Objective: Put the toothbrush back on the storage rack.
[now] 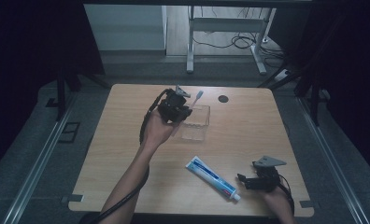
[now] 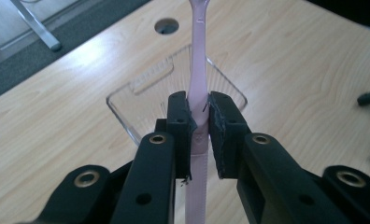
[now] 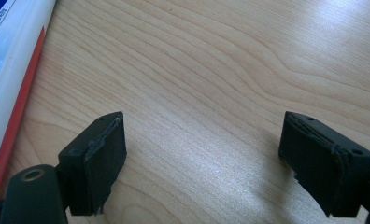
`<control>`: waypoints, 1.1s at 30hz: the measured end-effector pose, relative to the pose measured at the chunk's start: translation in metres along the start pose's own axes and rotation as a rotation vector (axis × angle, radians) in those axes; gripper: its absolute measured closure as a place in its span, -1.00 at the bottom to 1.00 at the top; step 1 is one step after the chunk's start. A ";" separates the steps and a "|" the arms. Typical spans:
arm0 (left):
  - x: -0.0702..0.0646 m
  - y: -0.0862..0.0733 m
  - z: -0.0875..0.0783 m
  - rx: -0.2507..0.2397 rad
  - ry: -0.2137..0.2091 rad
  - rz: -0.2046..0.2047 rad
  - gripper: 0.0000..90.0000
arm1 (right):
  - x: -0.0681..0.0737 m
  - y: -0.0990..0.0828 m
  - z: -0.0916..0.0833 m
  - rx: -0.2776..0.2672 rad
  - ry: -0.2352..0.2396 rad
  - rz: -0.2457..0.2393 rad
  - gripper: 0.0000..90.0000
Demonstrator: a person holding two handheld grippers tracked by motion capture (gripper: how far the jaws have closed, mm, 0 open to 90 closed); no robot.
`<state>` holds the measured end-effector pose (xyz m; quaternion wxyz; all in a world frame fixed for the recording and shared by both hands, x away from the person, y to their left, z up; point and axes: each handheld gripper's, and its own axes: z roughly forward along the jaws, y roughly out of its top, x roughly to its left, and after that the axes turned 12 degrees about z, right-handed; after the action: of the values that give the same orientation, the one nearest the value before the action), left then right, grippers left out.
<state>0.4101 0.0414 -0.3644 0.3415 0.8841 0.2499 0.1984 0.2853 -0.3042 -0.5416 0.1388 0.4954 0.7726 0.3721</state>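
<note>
My left gripper (image 2: 199,112) is shut on a pink toothbrush (image 2: 198,70), whose handle runs up between the pads and out beyond them. In the high view this gripper (image 1: 187,113) hangs over the near left edge of a clear plastic tray (image 1: 195,123), with the brush head (image 1: 199,94) sticking out past it. The tray (image 2: 145,91) lies right below the brush. A white and blue toothpaste tube (image 1: 213,178) lies toward the table's front. My right gripper (image 1: 242,180) rests on the table just right of the tube's cap, open, with bare wood between its jaws (image 3: 202,154); the tube (image 3: 10,65) lies off its left jaw.
A round cable hole (image 1: 223,98) is set in the wooden table (image 1: 248,135) near its far edge. A desk frame and cables stand on the floor beyond the table.
</note>
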 end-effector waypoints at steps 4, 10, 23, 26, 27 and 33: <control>0.004 0.004 0.004 -0.020 0.015 -0.007 0.76 | 0.000 0.000 0.000 0.000 0.000 0.000 -0.67; 0.007 0.009 0.009 -0.051 0.026 -0.016 0.76 | 0.000 0.000 0.000 0.000 0.000 -0.001 -0.67; 0.010 0.023 0.023 -0.075 0.060 -0.006 0.76 | 0.000 0.000 0.000 0.001 0.000 -0.002 -0.67; 0.011 0.026 0.026 -0.086 0.066 -0.009 0.76 | 0.000 0.000 0.000 0.001 0.001 -0.002 -0.68; 0.011 0.027 0.027 -0.091 0.068 -0.009 0.76 | 0.000 0.000 0.000 0.001 0.001 -0.002 -0.67; 0.012 0.030 0.037 -0.109 0.095 0.009 0.76 | 0.000 0.000 0.000 0.002 0.001 -0.003 -0.68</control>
<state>0.4482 0.0097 -0.3667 0.3762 0.8548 0.2507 0.2548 0.2854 -0.3042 -0.5417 0.1386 0.4941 0.7738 0.3714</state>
